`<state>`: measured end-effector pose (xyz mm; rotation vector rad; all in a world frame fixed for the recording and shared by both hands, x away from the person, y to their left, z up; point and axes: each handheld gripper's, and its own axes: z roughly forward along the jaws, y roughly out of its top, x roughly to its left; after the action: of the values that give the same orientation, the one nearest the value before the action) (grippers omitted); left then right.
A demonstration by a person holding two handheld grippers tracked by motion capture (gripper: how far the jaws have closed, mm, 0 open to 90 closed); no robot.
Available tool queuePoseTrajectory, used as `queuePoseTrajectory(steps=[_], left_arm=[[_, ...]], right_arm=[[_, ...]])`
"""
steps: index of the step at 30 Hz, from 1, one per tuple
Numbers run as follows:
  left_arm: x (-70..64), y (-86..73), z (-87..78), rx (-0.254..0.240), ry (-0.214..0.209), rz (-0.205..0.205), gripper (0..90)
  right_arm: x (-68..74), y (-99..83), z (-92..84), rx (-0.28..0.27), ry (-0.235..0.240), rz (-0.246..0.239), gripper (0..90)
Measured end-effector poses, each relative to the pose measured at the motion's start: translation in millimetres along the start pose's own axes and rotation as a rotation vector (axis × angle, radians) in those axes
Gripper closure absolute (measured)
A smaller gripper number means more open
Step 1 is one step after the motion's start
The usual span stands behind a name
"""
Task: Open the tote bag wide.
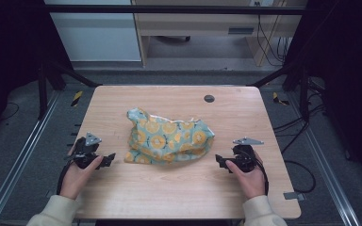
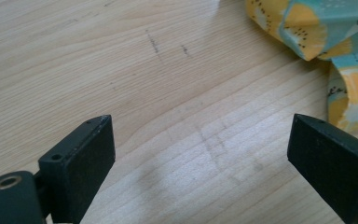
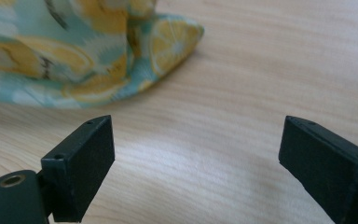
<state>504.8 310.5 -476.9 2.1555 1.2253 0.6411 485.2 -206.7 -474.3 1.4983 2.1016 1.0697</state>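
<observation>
Between the open, empty left gripper (image 1: 104, 161) and right gripper (image 1: 222, 162), the crumpled lemon-print cloth (image 1: 169, 136) lies crosswise, each end near one gripper.

From my station I see a pale wooden table with rounded corners (image 1: 122, 193), a small dark round grommet (image 1: 209, 98) set near its far edge. Beyond stands a light wooden desk (image 1: 193, 23), black cables (image 1: 268, 42) hanging beside it.

Left tool (image 2: 200, 140) over bare tabletop (image 2: 121, 70)

I saw its jaws spread wide, nothing between them, and the lemon-print cloth (image 2: 317, 32) lay near the right jaw.
</observation>
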Motion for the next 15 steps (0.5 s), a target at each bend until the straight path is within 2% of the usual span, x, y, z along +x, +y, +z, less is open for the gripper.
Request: queuePoseTrajectory(steps=[4,7,8,10,15], left_arm=[[-0.1,-0.7,0.0,0.001,0.004,-0.002,7.6],[-0.9,-1.0,-0.5,-0.002,0.002,-0.005,7.6],[-0.9,-1.0,-0.5,-0.002,0.002,-0.005,7.6],[-0.9,-1.3,0.3,0.003,0.003,-0.006,7.6],[-0.7,-1.7,-0.9,0.003,0.004,-0.007,7.6]], right_arm=[[7.2,12.4,-4.2,-0.037,-0.003,-0.037,12.7],[19.2,33.5,-11.8,-0.080,0.028,-0.083,16.3],[19.2,33.5,-11.8,-0.080,0.028,-0.083,16.3],[27.9,47.7,-14.9,-0.086,0.041,-0.116,17.9],[34.8,59.0,-15.0,-0.090,0.043,-0.127,18.8]])
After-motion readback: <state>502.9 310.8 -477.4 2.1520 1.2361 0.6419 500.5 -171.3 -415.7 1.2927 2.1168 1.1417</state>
